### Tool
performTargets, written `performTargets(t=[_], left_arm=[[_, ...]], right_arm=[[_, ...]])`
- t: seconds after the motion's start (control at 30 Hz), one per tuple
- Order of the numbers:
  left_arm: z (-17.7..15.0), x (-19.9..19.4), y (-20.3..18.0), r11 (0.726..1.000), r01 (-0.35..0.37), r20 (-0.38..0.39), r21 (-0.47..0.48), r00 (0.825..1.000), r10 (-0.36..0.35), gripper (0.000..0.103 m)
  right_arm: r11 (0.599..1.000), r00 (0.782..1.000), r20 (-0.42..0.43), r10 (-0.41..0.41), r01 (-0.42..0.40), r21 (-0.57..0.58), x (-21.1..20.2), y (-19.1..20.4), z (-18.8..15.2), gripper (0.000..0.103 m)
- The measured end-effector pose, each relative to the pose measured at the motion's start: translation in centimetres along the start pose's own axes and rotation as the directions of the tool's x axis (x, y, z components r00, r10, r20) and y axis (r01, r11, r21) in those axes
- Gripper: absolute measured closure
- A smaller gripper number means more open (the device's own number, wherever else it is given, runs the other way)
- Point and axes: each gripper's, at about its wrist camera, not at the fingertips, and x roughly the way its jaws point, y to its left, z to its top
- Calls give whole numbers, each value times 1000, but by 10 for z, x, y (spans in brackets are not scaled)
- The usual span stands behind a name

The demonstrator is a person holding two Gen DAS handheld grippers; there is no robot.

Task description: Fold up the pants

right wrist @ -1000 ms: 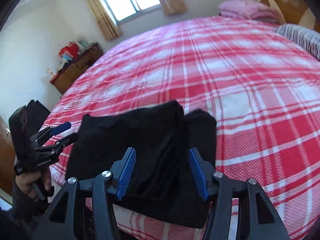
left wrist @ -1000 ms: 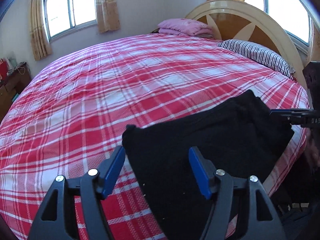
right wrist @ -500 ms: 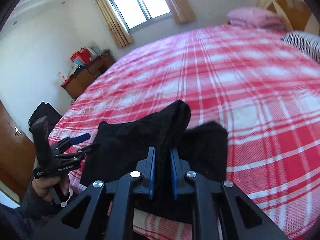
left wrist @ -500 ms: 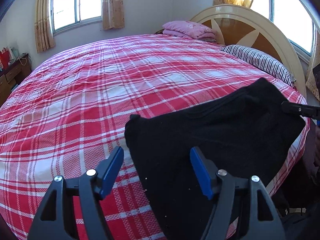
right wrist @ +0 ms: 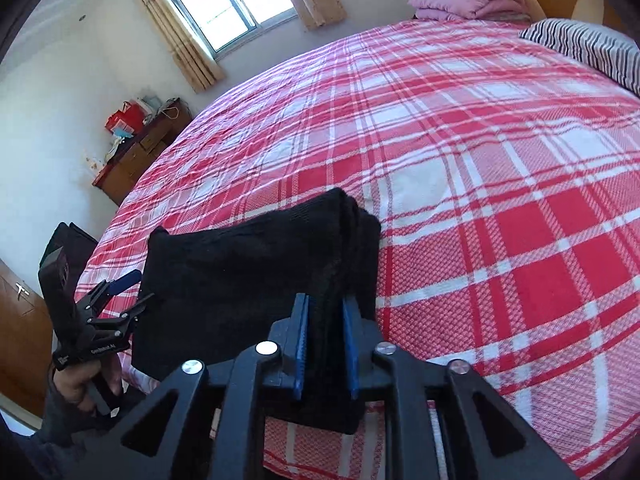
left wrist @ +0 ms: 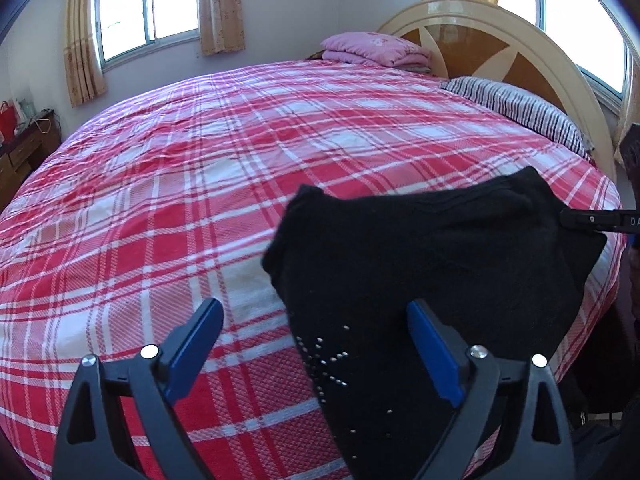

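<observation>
The black pants (left wrist: 420,264) lie folded at the near edge of the bed, and show in the right wrist view (right wrist: 240,276) too. My right gripper (right wrist: 325,344) is shut on a bunched edge of the pants and lifts it off the cover; it shows at the right edge of the left wrist view (left wrist: 588,222). My left gripper (left wrist: 316,344) is open and empty, its right finger over the pants near a studded patch (left wrist: 328,360). It also shows in the right wrist view (right wrist: 120,292), open beside the pants' left edge.
The bed has a red and white plaid cover (left wrist: 200,184). A striped pillow (left wrist: 516,108) and a folded pink blanket (left wrist: 372,48) lie by the headboard (left wrist: 500,40). A wooden dresser (right wrist: 140,152) stands by the far wall under the window (right wrist: 232,4).
My right gripper has shut on the pants' edge and lifted it up and over. The pants have shifted away from my left gripper, which stays open.
</observation>
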Motion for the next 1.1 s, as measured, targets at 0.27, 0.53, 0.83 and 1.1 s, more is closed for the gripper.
performTargets(t=[0.27, 0.53, 0.83, 1.1], left_arm=[[28, 2, 22, 990, -144, 55, -10, 988, 144, 5], [31, 39, 30, 988, -156, -21, -9, 988, 155, 2], [28, 27, 26, 988, -152, -13, -12, 988, 152, 2], [10, -3, 8, 998, -58, -28, 16, 998, 59, 2]], right_arm=[[987, 988, 137, 77, -56, -147, -21, 45, 22, 66], [992, 999, -30, 23, -27, -127, 50, 40, 19, 64], [991, 999, -7, 41, -42, -124, 26, 39, 14, 64], [972, 997, -39, 62, -69, -224, -9, 47, -22, 62]])
